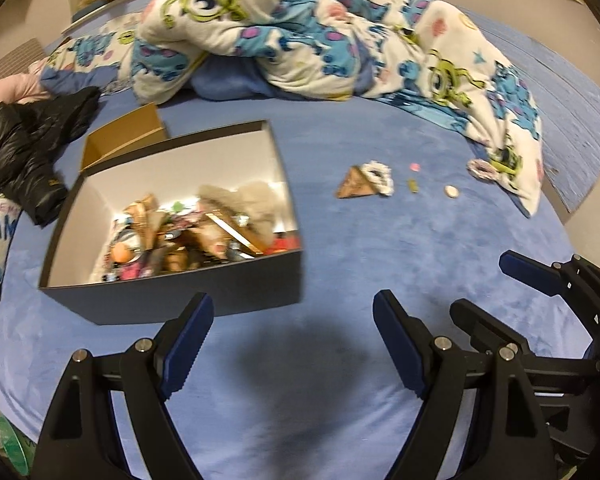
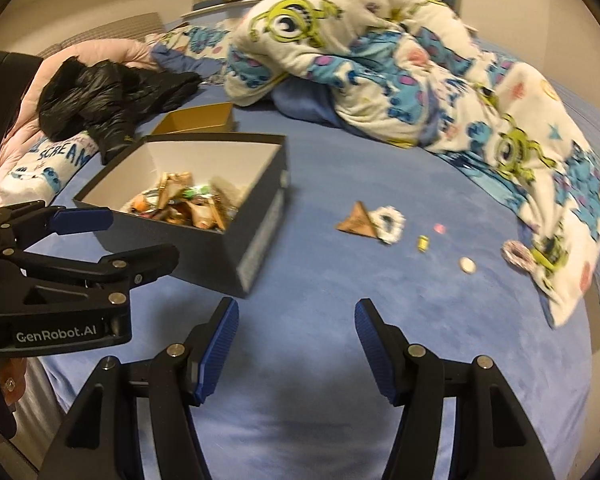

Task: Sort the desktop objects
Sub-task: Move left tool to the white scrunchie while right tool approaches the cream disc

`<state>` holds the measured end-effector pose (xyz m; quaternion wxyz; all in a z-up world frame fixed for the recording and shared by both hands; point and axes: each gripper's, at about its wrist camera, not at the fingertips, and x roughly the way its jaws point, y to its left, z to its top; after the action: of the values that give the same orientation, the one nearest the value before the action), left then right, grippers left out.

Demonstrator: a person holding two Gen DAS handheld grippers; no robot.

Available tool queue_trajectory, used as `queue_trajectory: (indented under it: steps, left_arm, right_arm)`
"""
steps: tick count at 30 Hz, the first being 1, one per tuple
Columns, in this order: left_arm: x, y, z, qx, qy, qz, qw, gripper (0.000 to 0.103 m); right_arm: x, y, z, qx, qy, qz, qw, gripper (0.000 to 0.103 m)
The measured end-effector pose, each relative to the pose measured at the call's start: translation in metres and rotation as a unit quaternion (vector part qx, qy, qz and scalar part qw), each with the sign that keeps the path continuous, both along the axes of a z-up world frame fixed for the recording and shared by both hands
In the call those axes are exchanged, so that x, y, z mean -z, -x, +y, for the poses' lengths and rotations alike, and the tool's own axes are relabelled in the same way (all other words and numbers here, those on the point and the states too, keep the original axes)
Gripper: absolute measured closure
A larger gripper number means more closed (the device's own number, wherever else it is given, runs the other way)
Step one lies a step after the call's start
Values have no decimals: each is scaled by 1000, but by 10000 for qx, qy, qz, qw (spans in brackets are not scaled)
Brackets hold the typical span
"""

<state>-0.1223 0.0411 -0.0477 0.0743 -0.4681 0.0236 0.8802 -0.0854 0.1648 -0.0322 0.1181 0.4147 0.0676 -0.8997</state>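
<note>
matte box point(image 1: 172, 300), plush blue bedspread point(image 1: 380, 264)

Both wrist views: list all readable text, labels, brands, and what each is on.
"GenRobot.AI": white lettering on the body of the left gripper, seen in the right wrist view.
"SCREAM": blue letters on the white printed fabric beside the black jacket; the small line above it is too blurred to read.
"EAM": the same fabric's word, cut off, in the left wrist view.
Dark box side label: unreadable.

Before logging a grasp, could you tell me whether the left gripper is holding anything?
No, the left gripper is open and empty above the blue bedspread.
</note>
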Motion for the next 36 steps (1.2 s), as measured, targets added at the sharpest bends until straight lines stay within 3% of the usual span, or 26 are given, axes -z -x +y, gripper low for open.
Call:
queue_trajectory:
  steps: [14, 36]
  left_arm:
    - [17, 17, 81, 384, -65, -46, 9992, 20]
    - [83, 129, 142, 832, -270, -70, 9961, 20]
  right_arm:
    - [6, -4, 85, 622, 31, 47, 9980, 41]
    - [70, 96, 161, 826, -135, 52, 9965, 41]
